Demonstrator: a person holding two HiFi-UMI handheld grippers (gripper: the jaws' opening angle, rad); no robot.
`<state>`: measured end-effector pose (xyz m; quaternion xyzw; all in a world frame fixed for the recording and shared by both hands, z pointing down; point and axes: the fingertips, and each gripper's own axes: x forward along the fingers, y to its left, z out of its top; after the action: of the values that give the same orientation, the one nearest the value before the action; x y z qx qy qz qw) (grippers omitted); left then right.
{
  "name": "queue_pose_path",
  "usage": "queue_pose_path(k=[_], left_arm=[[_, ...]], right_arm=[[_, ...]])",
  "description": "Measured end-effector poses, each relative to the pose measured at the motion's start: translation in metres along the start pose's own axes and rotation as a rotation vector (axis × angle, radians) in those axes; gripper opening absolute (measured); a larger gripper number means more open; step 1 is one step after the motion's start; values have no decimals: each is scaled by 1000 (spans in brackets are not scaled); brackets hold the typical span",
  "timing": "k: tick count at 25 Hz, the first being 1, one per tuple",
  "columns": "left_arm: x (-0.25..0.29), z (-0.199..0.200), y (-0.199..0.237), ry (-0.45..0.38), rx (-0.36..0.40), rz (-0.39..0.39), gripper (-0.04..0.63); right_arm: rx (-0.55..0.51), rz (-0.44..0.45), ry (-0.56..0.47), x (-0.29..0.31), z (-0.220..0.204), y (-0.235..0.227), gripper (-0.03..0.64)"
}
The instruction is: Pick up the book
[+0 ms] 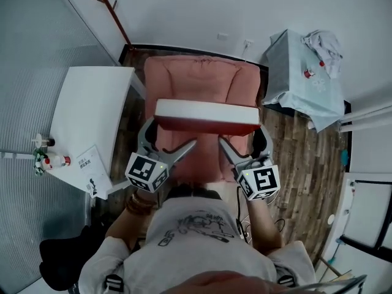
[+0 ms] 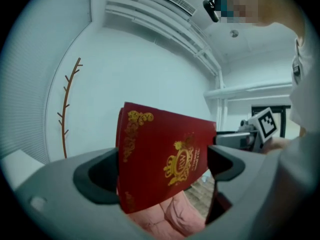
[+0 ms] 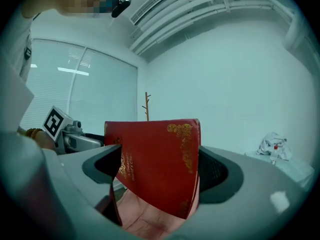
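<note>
**A:** What's over at the far left?

**B:** A white table (image 1: 86, 109). It has small bottles (image 1: 46, 158) and a booklet (image 1: 90, 169) at its near end, well apart from everything else.

**A:** And the left gripper (image 1: 168, 138)?

**B:** Its jaws are closed on the left end of the book (image 1: 207, 116). In the left gripper view the cover fills the gap between the two pads.

**A:** What does the book look like?

**B:** It has a deep red cover. From the head view you look down on a white block of page edges, with a red band along the near side. It's held level, crosswise in front of the person, up over the seat of a pink armchair (image 1: 202, 78). The gripper views show gold scrollwork in a corner of the cover and a gold crest in the middle. There's gold lettering beside the crest, too small to read.

**A:** And the right gripper (image 1: 244, 141)?

**B:** It's clamped on the right end in the same way. In its own view the book sits tilted between the pads, with the gold flourish at the upper right corner.

**A:** Anything further right?

**B:** A table draped in a pale cloth (image 1: 300, 72), by the wall and well apart from the armchair. There's crumpled fabric (image 1: 323, 45) on top of it.
</note>
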<state>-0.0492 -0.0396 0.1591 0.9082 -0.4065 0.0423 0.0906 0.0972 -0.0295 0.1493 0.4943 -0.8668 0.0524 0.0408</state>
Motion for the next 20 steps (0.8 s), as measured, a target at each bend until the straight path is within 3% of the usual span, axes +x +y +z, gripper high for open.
queue_pose_path(k=[11, 20], left_arm=[[-30, 37, -40, -53, 17, 11, 531], [-34, 46, -50, -67, 45, 4, 531]], right_arm=[[-11, 4, -63, -47, 44, 15, 477], [-21, -5, -78, -59, 49, 14, 466]])
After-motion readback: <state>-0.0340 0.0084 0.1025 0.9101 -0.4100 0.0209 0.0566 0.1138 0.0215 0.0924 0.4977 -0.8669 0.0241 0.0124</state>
